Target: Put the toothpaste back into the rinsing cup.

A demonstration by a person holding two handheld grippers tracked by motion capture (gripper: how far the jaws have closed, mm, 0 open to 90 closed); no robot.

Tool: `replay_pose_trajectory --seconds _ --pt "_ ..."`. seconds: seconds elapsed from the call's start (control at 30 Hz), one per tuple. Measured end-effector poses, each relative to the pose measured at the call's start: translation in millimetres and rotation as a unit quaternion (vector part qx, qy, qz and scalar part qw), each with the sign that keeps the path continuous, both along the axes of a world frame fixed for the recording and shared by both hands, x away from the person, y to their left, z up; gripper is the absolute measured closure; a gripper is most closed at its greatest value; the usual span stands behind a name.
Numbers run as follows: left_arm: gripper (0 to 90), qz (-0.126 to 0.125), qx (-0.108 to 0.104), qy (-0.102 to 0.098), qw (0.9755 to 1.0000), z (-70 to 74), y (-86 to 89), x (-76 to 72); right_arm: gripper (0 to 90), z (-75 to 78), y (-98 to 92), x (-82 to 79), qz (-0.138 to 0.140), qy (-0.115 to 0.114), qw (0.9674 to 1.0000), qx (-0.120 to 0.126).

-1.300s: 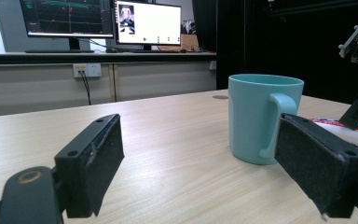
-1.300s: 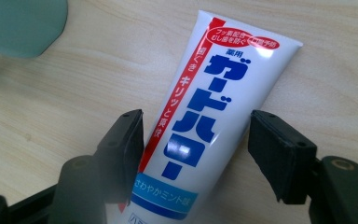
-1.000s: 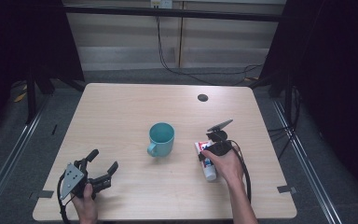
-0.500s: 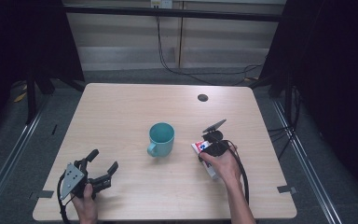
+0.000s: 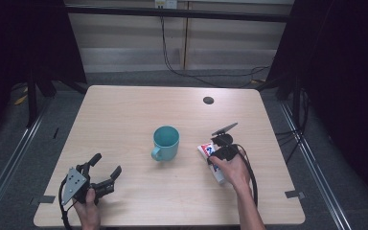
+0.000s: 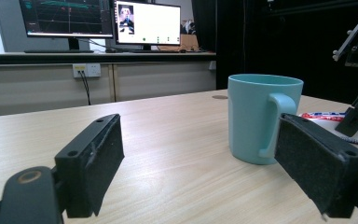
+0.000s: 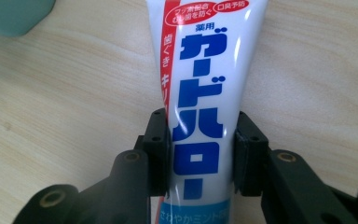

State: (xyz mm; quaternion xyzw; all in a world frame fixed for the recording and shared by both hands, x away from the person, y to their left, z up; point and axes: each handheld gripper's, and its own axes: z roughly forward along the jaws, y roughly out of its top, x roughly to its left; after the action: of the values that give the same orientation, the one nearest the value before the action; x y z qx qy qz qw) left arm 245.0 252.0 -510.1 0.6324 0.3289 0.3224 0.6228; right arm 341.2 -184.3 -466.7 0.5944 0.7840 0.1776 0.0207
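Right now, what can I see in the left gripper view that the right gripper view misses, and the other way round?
The left gripper view has its own wide-apart fingers, the mug's handle and two monitors on a far counter. The right gripper view has the right gripper with its fingers just closed on a white toothpaste tube, blue and red print readable. Both share the teal mug, the tube lying flat and the wooden table.

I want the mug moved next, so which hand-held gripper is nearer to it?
Right. The right hand-held gripper grips the toothpaste tube just right of the mug; the left hand-held gripper sits farther off, open.
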Motion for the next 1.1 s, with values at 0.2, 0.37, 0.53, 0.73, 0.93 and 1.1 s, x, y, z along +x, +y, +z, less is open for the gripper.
replay_pose_trajectory --seconds 0.2,0.37,0.53,0.73,0.93,1.1 --pt "15.5 0.0 0.002 0.0 1.0 0.1 0.2 -0.1 66.7 0.9 -3.8 -4.0 0.001 -0.005 0.9999 0.01" --pt "15.5 0.0 0.002 0.0 1.0 0.1 0.2 -0.1 67.2 4.0 -7.3 -7.5 0.001 -0.017 0.9997 0.019" --pt "15.5 0.0 0.002 0.0 1.0 0.1 0.2 -0.1 67.6 7.6 -7.2 -8.7 -0.001 -0.024 0.9994 0.023" --pt "15.5 0.0 0.002 0.0 1.0 0.1 0.1 -0.1 67.9 12.3 -14.2 -10.8 -0.008 -0.041 0.9967 0.069" --pt "15.5 0.0 0.001 0.0 1.0 0.1 0.0 -0.1 68.2 17.2 -16.6 -13.8 -0.013 -0.059 0.9959 0.067" --pt "15.5 0.0 0.002 0.0 1.0 0.1 0.2 -0.1 68.2 19.6 -25.5 -16.5 -0.026 -0.083 0.9924 0.087"
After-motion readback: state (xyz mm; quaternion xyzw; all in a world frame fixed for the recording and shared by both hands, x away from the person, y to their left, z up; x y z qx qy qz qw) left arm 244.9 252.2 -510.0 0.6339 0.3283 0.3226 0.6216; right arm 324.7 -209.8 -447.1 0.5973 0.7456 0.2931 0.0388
